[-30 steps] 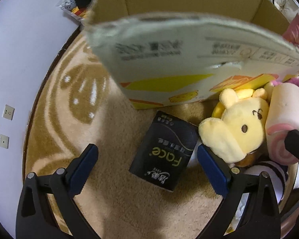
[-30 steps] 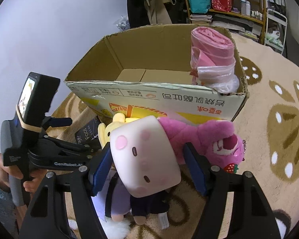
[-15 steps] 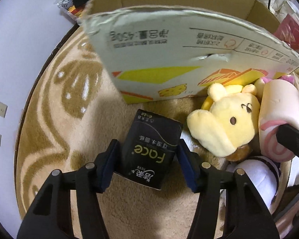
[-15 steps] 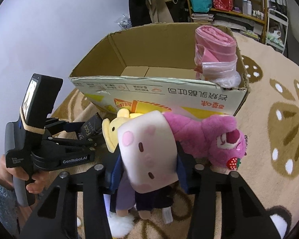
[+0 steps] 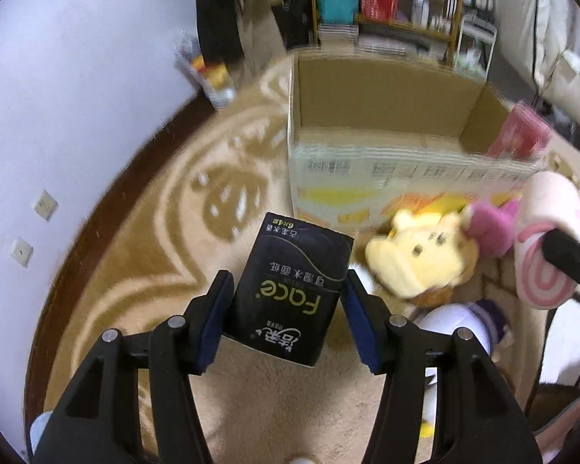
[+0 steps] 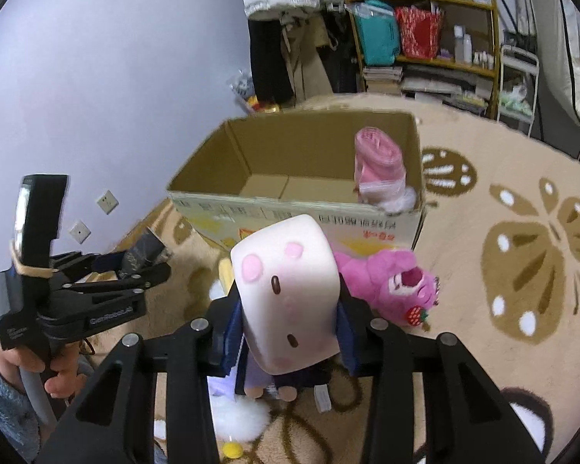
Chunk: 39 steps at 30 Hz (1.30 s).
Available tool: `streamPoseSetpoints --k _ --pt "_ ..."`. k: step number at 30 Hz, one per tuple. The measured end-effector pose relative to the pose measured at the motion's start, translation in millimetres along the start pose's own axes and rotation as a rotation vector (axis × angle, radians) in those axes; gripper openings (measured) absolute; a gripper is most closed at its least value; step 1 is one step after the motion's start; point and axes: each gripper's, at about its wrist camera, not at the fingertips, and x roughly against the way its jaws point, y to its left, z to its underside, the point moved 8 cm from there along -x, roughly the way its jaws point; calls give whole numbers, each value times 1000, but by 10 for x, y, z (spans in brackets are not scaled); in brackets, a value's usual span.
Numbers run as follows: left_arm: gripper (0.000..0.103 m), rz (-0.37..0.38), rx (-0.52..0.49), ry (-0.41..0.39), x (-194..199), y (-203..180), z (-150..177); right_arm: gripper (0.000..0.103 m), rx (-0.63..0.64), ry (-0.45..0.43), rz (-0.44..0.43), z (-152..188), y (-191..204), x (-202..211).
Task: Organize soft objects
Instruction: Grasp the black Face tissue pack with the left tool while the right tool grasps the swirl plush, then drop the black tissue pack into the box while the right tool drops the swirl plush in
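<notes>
The black rectangular tissue pack (image 5: 294,294) sits low and central in the left wrist view, clamped between the left gripper's (image 5: 286,309) blue pads, lifted off the tan patterned carpet (image 5: 143,255). The white block-shaped plush with pink cheeks (image 6: 286,290) occupies lower centre of the right wrist view, pinched by the right gripper (image 6: 286,332). Behind both stands the open cardboard box (image 6: 413,216), a pink rolled bag (image 6: 379,166) inside. A pink bear plush (image 6: 394,282) lies beside it.

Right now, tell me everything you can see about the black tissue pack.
The black tissue pack is a soft, glossy rectangular packet printed with "Face" and Chinese text in white and gold, seen upside down. It sits lifted above the beige carpet, squeezed on both sides by the left claw's blue pads, in front of the cardboard box.
</notes>
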Motion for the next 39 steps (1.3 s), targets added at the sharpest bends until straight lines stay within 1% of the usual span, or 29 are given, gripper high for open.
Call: streamPoseSetpoints --k 2,5,6,8,11,13,19,21,22,25,27,32,35,39 --pt "56 -9 2 -83 193 17 -127 43 1 -32 5 -65 10 83" --pt "56 -12 32 -177 415 46 -317 43 -2 -71 2 -160 -2 184" --pt "56 -10 39 -204 481 55 -376 43 4 -87 15 -200 -14 226" --pt "56 -11 38 -243 574 84 -460 43 12 -116 38 -282 -40 286" --pt "56 -18 38 -293 677 103 -601 43 -1 -157 32 -416 -64 363" --pt "56 -13 40 -312 729 67 -691 43 -1 -179 30 -499 -74 416" --pt "56 -32 22 -346 668 32 -948 43 12 -246 24 -814 -106 459" --pt "56 -27 23 -350 616 10 -1045 43 14 -256 22 -885 -114 437" --pt "56 -33 18 -352 584 1 -1063 43 19 -261 23 -945 -122 412" --pt "56 -85 -20 -359 442 -22 -1132 43 29 -265 40 -1028 -163 338" --pt "56 -88 -27 -351 357 -33 -1170 43 30 -268 48 -1062 -206 278" --pt "56 -51 -16 -335 183 -72 -1301 44 55 -260 38 -1143 -245 128" --pt "56 -36 -30 -329 112 -135 -1362 44 68 -251 29 -1197 -246 48" --pt "56 -10 -38 -302 7 -215 -1373 46 63 -226 5 -1259 -253 -55"
